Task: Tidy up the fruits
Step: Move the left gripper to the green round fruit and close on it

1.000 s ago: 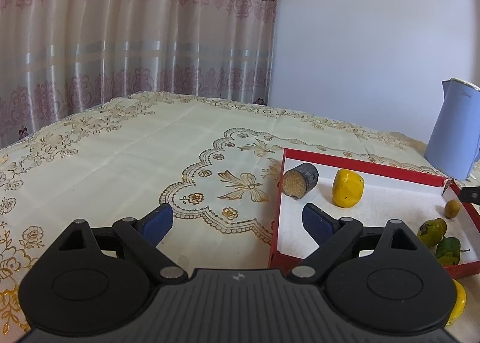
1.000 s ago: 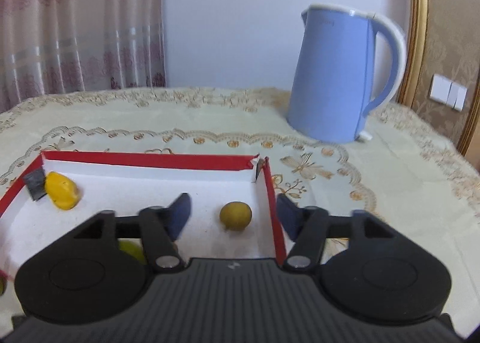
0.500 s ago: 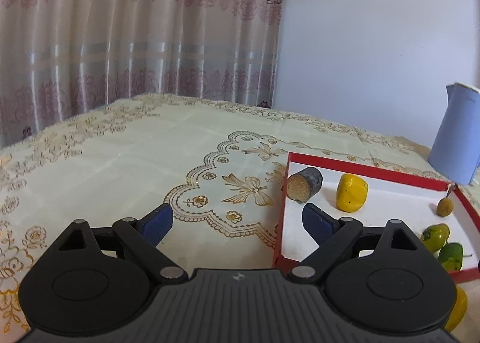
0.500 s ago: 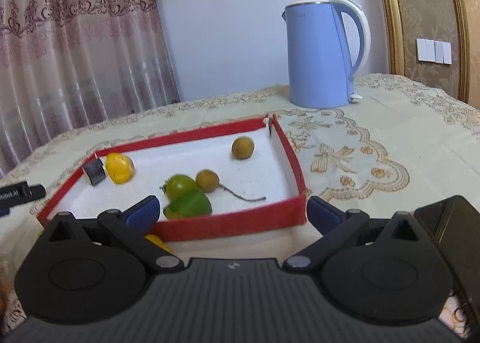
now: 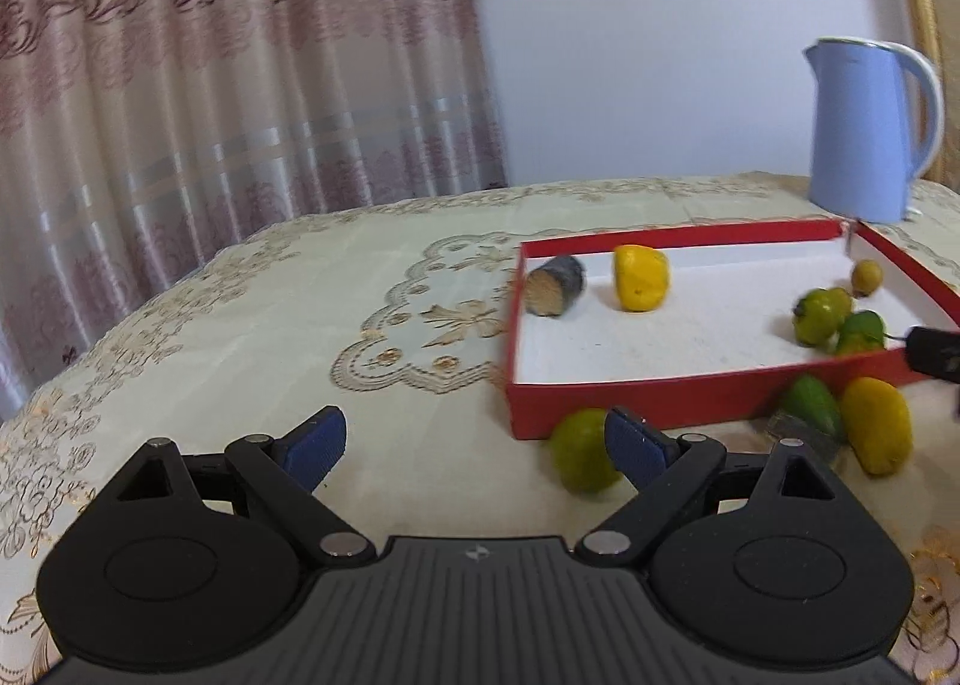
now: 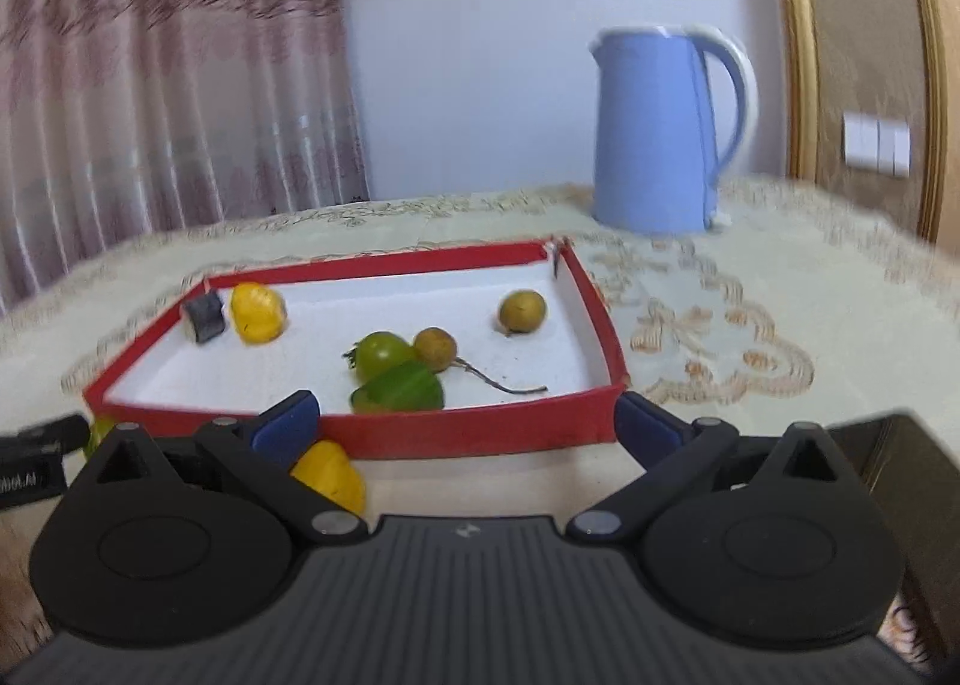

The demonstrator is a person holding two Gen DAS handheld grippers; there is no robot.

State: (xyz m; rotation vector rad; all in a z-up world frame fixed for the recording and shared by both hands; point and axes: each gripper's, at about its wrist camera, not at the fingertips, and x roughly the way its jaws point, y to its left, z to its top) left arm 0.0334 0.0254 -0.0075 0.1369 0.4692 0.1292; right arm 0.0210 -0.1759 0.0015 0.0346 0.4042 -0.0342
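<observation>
To the left, the cream embroidered tablecloth [image 5: 252, 325] lies bare right out to its curved edge by the pink curtain [image 5: 210, 85]. The left gripper [image 5: 474, 442] hovers low over that cloth, its blue fingers spread wide with nothing between them. Just beyond its right fingertip a green fruit [image 5: 579, 448] sits on the cloth against the near wall of the red tray [image 5: 660, 394].

Inside the tray's white floor a dark cut roll [image 6: 204, 316] and a yellow fruit [image 6: 258, 310] sit in the far left corner, green fruits [image 6: 390, 370] and two small brown ones near the middle and right. Another yellow fruit [image 6: 330, 472] lies outside the near wall, beside the right gripper [image 6: 465, 424], whose fingers also stand spread and empty. The blue kettle [image 6: 660, 133] stands behind the tray's far right corner.
</observation>
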